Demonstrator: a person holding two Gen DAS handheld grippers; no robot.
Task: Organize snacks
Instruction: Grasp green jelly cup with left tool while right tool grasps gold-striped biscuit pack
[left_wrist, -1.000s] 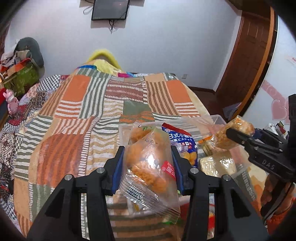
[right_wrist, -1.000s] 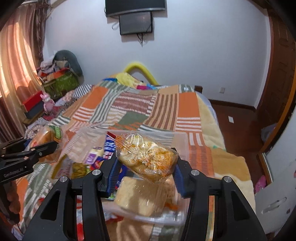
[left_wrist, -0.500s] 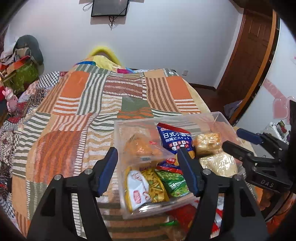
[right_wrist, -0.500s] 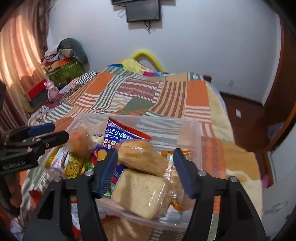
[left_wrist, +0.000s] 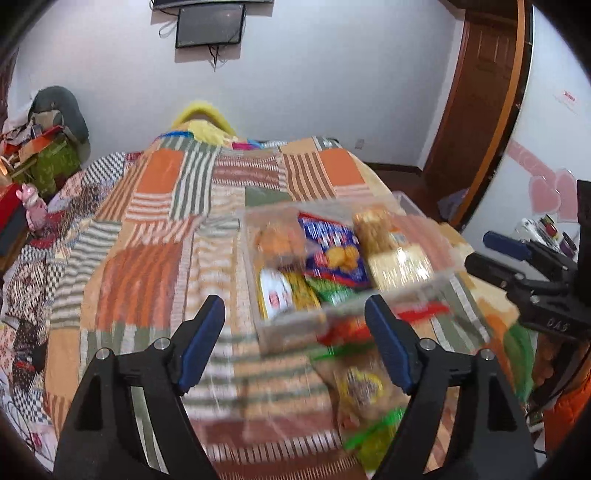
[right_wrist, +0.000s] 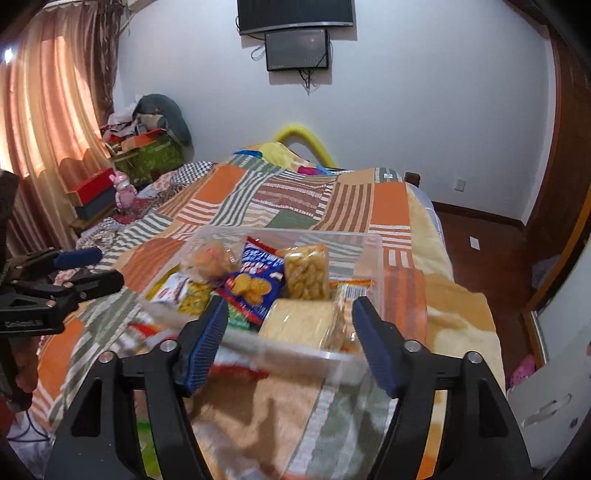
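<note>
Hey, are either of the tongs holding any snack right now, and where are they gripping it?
Neither. The left tongs and the right tongs are both open and empty; the snacks lie in the clear bin.

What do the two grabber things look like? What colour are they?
Both look alike. The left gripper and the right gripper are black plastic frames with triangle-shaped holes, silver screws and two fingers with ribbed blue pads. White lettering marks each one's side, too blurry to read. An orange sleeve shows behind the right one.
</note>
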